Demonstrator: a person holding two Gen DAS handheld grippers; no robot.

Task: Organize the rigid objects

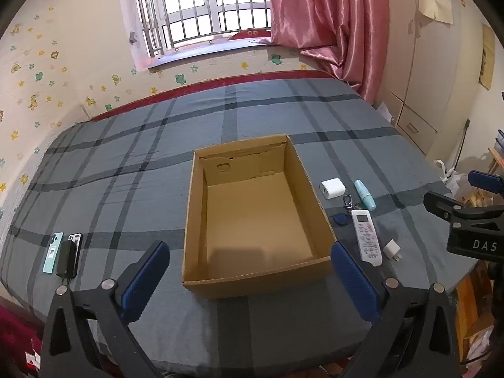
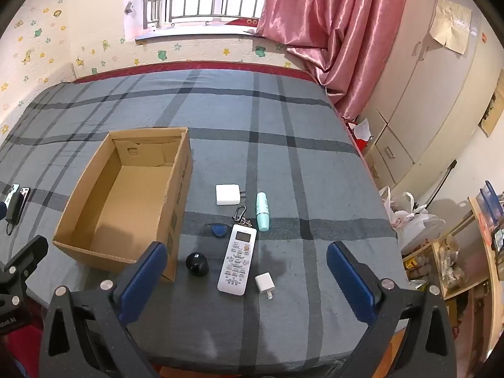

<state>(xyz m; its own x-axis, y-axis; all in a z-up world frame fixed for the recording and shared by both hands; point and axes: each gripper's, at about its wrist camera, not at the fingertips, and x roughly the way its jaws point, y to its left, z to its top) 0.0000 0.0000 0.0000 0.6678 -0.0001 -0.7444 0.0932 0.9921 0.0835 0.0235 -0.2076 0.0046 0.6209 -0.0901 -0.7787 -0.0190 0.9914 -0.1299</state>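
An empty open cardboard box (image 1: 252, 271) (image 2: 176, 170) stands on the plaid bed. Right of it lie a white remote (image 1: 366, 237) (image 2: 237, 259), a small white plug (image 1: 392, 249) (image 2: 264, 283), a white charger block (image 1: 332, 188) (image 2: 227, 194), a mint tube (image 1: 364, 194) (image 2: 262, 211), a keyring with a blue tag (image 2: 218, 230) and a black ball (image 2: 197, 264). Left of the box lie two phones (image 1: 53, 252) and a black case (image 1: 66, 260). My left gripper (image 1: 249, 278) is open in front of the box. My right gripper (image 2: 245, 278) is open above the remote's near end.
The bed (image 1: 126, 163) fills both views, with a wall and window behind it. A pink curtain (image 2: 330, 31) and wardrobe (image 2: 425, 94) stand at the right. Bags and a shelf (image 2: 441, 252) crowd the floor beside the bed's right edge.
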